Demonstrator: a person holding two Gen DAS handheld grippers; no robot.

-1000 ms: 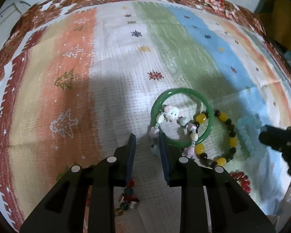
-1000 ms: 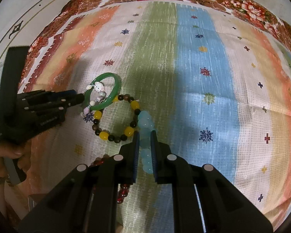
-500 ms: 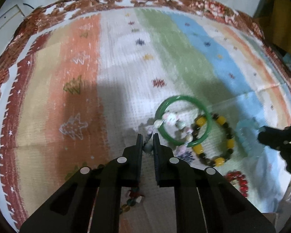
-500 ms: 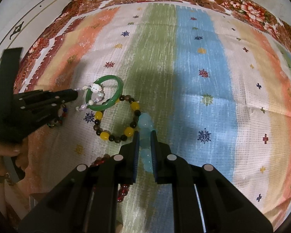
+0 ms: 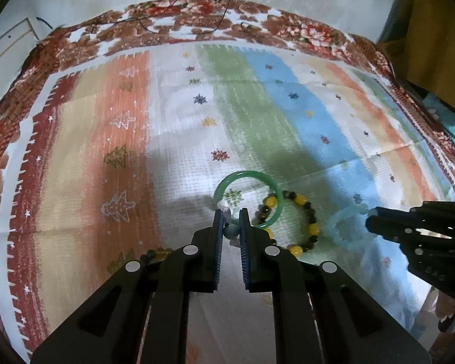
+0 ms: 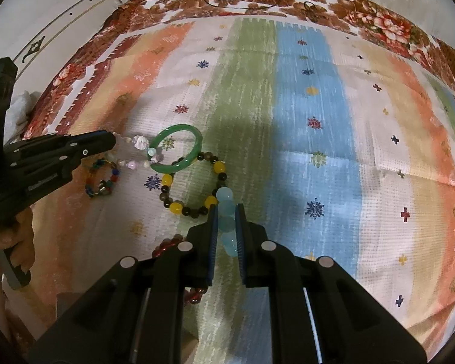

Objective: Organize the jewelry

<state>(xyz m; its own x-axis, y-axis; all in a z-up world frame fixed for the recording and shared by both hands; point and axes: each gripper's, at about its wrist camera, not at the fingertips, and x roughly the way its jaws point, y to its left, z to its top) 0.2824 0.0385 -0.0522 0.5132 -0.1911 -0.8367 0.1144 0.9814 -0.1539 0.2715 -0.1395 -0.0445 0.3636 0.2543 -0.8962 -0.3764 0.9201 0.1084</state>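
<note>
Left to right across the striped, flower-bordered woven cloth that covers the bench. At far left the left tool is clenched on one end of a pale pink-and-white beaded charm bracelet, whose strand stretches taut from the tips toward the glossy green jade bangle and crosses its near rim; the left wrist view shows a grey-blue bead of the strand pinched between the blue-lined fingers. This tension suggests the strand is being drawn clear of the bangle so that each piece may lie separately. Below the left tool a small bracelet of mixed coloured beads lies flat on the orange stripe, apart from the rest. Right of the bangle, and touching it, lies a bracelet of yellow and dark brown round beads. Next, the right tool is closed upon a translucent pale blue beaded bracelet, apparently to hold it aside from the yellow-and-brown bracelet it adjoins. A string of dark red beads shows just beside this tool, partly hidden. Sorting appears at an early stage, several pieces remaining clustered.
</note>
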